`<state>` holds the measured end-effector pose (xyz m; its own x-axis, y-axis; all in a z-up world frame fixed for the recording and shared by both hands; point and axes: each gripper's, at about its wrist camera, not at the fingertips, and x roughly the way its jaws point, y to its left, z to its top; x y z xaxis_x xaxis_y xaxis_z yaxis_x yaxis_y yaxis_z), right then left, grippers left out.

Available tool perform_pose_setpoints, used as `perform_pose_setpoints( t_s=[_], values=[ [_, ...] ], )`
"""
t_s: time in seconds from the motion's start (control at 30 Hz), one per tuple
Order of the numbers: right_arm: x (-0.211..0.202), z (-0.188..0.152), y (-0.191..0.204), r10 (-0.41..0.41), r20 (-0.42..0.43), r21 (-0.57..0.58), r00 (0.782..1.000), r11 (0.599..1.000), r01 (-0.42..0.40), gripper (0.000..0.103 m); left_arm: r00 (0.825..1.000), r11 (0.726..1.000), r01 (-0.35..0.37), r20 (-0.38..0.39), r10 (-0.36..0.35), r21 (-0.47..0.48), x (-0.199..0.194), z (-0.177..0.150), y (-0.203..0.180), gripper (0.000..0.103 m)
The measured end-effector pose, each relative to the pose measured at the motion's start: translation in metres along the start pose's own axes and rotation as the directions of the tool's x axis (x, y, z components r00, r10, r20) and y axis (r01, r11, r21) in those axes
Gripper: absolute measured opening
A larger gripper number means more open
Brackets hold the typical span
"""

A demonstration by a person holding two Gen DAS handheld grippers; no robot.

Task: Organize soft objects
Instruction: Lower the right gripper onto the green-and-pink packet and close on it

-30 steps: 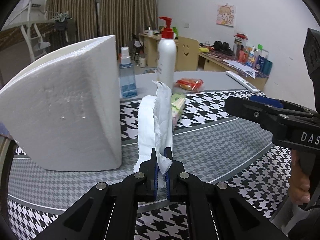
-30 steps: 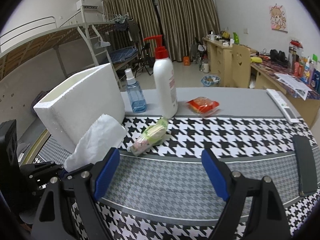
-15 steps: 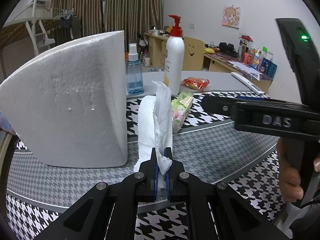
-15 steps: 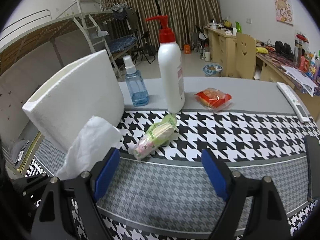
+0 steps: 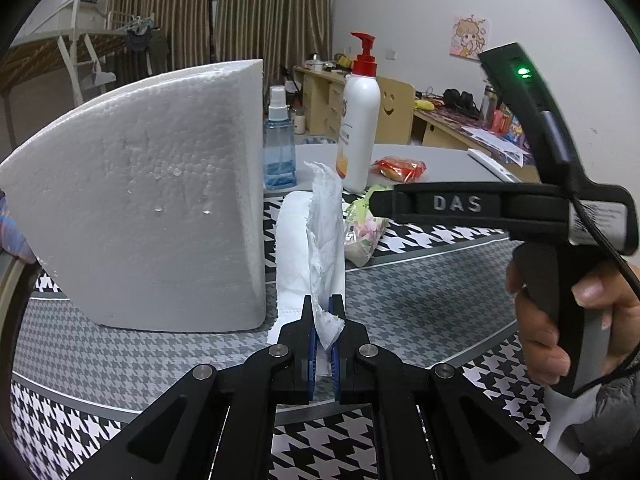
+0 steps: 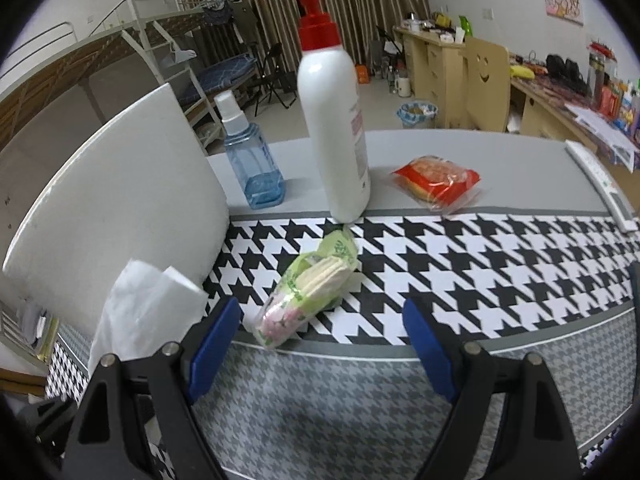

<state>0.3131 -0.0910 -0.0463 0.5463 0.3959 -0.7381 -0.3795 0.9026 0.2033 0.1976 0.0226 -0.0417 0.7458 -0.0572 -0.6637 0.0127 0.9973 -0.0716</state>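
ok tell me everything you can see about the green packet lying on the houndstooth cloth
The green packet is a soft, crinkly, see-through plastic bag, pale green at the top with a pink floral print at its lower end. A stack of cream round pads shows through it. It lies on its side on the houndstooth cloth, slanting, its twisted top end close to the base of the white pump bottle. Nothing grips it; the open right claw hangs just short of it.

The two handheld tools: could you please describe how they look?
Both are black linkage frames with silver pivot screws and blue finger pads. The right tool carries raised "DAS" lettering, a green light, a white label and a black cable; its grip is grey. A grey sleeve shows.
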Motion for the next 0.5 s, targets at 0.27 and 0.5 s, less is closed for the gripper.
perform_pose_setpoints(
  t_s=[0.27,0.5],
  values=[
    [0.023,0.001,-0.001,-0.028,-0.057,0.021,0.998,0.999,0.029,0.079,1.0,1.0,0.008,0.001,-0.008,0.001,-0.001,-0.002,0.001,0.006],
    [0.036,0.0,-0.008,-0.005,-0.109,0.073,0.994,0.997,0.013,0.055,1.0,1.0,0.011,0.004,-0.011,-0.009,-0.003,-0.002,0.004,0.006]
  ],
)
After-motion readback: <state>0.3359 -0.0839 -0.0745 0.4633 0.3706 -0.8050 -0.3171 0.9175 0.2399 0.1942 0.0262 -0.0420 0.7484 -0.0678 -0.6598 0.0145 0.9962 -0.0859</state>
